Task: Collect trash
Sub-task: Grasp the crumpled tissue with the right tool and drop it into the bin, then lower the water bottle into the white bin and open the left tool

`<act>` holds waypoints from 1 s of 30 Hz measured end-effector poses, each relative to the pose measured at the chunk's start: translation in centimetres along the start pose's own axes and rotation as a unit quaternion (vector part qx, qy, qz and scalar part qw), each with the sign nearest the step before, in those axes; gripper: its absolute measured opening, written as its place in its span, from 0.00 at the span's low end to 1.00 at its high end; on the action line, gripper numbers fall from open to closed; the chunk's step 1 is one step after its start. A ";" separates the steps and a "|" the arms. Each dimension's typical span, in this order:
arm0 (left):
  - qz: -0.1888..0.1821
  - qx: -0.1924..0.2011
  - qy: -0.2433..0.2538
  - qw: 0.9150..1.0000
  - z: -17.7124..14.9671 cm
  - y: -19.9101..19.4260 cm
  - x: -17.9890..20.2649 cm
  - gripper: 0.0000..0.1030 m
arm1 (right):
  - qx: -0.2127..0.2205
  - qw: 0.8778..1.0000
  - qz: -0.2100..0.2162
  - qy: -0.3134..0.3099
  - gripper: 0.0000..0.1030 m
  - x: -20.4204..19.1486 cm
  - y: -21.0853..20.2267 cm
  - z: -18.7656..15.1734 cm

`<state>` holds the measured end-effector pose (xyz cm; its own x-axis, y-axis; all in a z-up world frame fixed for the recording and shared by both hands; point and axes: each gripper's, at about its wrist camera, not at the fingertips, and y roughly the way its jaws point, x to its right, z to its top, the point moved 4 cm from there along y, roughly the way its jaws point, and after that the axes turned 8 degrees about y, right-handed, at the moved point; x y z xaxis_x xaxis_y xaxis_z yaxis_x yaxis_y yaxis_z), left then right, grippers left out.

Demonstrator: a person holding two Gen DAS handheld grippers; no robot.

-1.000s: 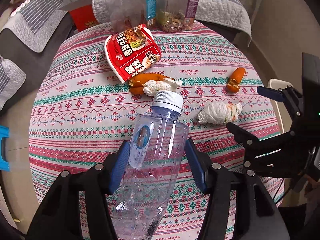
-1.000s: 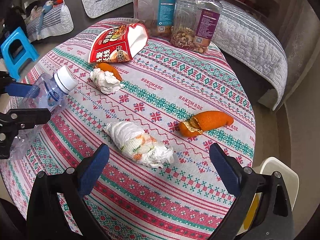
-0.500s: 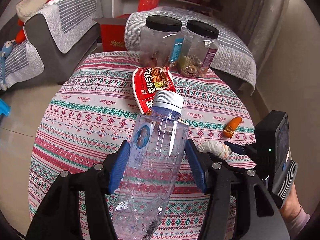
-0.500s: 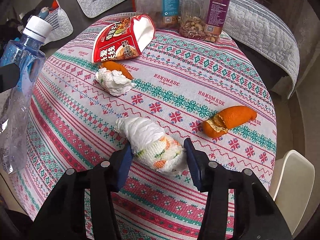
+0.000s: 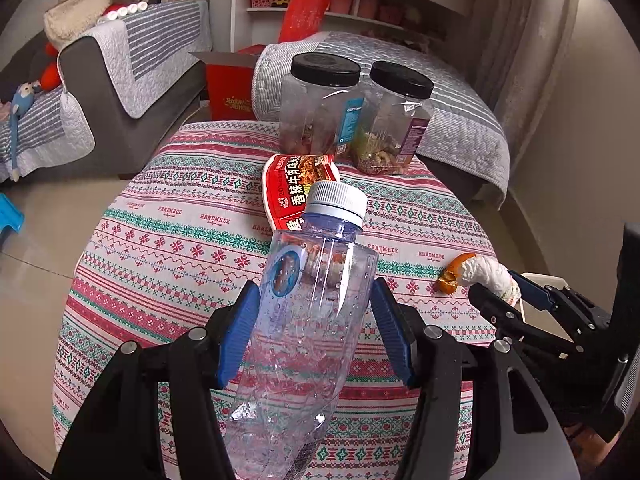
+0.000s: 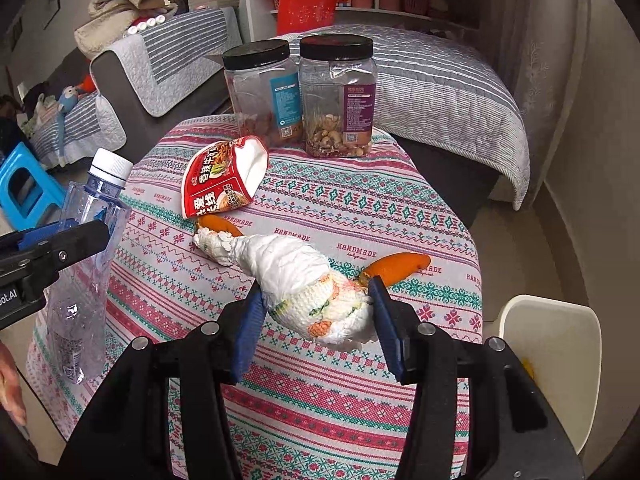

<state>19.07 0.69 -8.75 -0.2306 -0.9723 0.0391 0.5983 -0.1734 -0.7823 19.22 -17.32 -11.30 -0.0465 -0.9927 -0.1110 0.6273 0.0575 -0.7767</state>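
My left gripper (image 5: 316, 330) is shut on an empty clear plastic bottle (image 5: 308, 320) with a white cap, held above the table; the bottle also shows in the right wrist view (image 6: 86, 264). My right gripper (image 6: 316, 320) is shut on a crumpled white paper wad (image 6: 308, 280) and holds it above the cloth. A red noodle wrapper (image 6: 220, 184), a smaller paper wad (image 6: 214, 246) against an orange peel (image 6: 220, 224), and a second orange peel (image 6: 400, 266) lie on the patterned tablecloth (image 6: 400, 208).
Two clear jars with black lids (image 6: 264, 92) (image 6: 338, 96) stand at the table's far edge. A white bin (image 6: 552, 344) stands at the right below the table. Sofas surround the table; a blue stool (image 6: 24, 188) is at the left.
Both grippers have risen from the table. My right gripper closed on the large paper wad and lifted it. My left gripper kept hold of the bottle.
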 end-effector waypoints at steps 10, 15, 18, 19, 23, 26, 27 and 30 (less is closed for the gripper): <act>-0.008 0.025 0.013 1.000 0.4 -0.2 3.2 0.56 | 0.043 0.997 -0.059 0.040 0.47 4.7 -3.0 0.5; -0.017 0.029 0.032 0.999 0.4 0.1 5.9 0.56 | 0.049 0.993 -0.089 0.067 0.47 8.5 -4.3 0.4; -0.024 0.031 0.044 0.998 0.4 0.2 7.7 0.56 | 0.054 0.989 -0.112 0.079 0.48 10.9 -5.2 0.2; -0.027 0.032 0.049 0.998 0.4 0.3 8.3 0.56 | 0.055 0.988 -0.121 0.082 0.48 11.7 -5.4 0.1; -0.039 0.036 0.063 0.997 0.4 0.4 10.8 0.56 | 0.054 0.981 -0.153 0.103 0.48 15.3 -6.4 -0.4; -0.052 0.037 0.073 0.995 0.4 0.7 12.9 0.56 | 0.051 0.976 -0.175 0.123 0.48 18.0 -7.2 -1.1; -0.056 0.037 0.077 0.995 0.4 0.8 13.8 0.56 | 0.050 0.974 -0.181 0.129 0.48 19.0 -7.5 -1.3; -0.071 0.035 0.089 0.993 0.1 1.1 16.1 0.56 | 0.045 0.969 -0.196 0.146 0.50 21.2 -8.2 -1.9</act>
<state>16.13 -15.16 -8.89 -0.4457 -0.8947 0.0302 0.6009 -0.3240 -0.7307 11.62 -38.66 -8.49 -0.5041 -0.8636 0.0007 0.5819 -0.3403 -0.7386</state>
